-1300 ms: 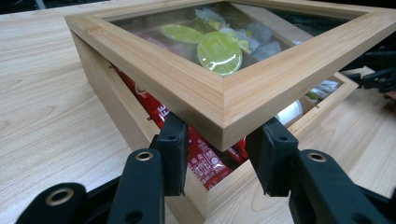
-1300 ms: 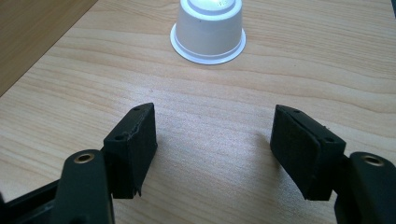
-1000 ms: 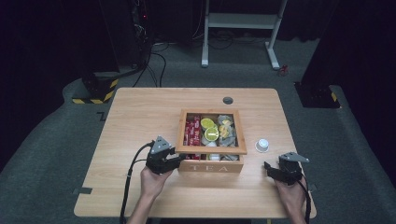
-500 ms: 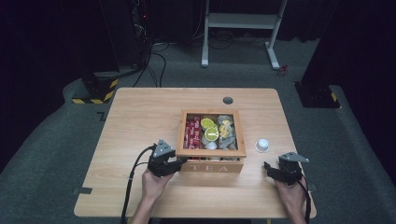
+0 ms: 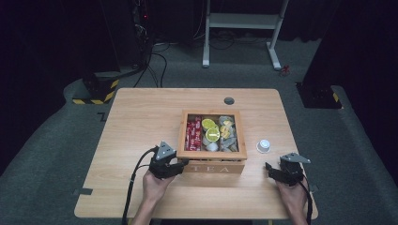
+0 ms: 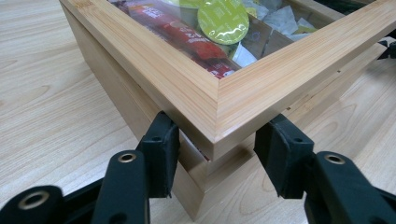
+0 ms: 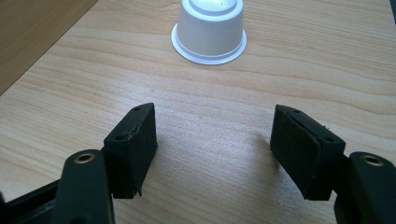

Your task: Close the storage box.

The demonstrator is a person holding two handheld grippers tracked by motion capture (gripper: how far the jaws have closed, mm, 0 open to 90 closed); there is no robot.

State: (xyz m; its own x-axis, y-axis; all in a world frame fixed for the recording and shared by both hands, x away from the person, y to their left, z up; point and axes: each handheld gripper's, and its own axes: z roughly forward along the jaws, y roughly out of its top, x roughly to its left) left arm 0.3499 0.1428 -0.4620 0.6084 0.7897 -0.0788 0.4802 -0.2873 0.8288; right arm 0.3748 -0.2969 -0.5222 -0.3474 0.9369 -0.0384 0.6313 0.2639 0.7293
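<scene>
High view: I am keeping the left gripper (image 5: 180, 164) at the near left corner of the tea box (image 5: 212, 161), the right gripper (image 5: 272, 171) idling on the table (image 5: 141, 117) near the white capsule (image 5: 263, 146). Left gripper view: its jaws have just been opening and are straddling the lid (image 6: 243, 88) corner without pinching (lid is looking slightly raised off the base); I am risking the lid dropping, or the whole box skidding, if a pad catches. Right gripper view: jaws are standing spread and empty, the capsule just ahead; a careless advance is likely tipping it.
</scene>
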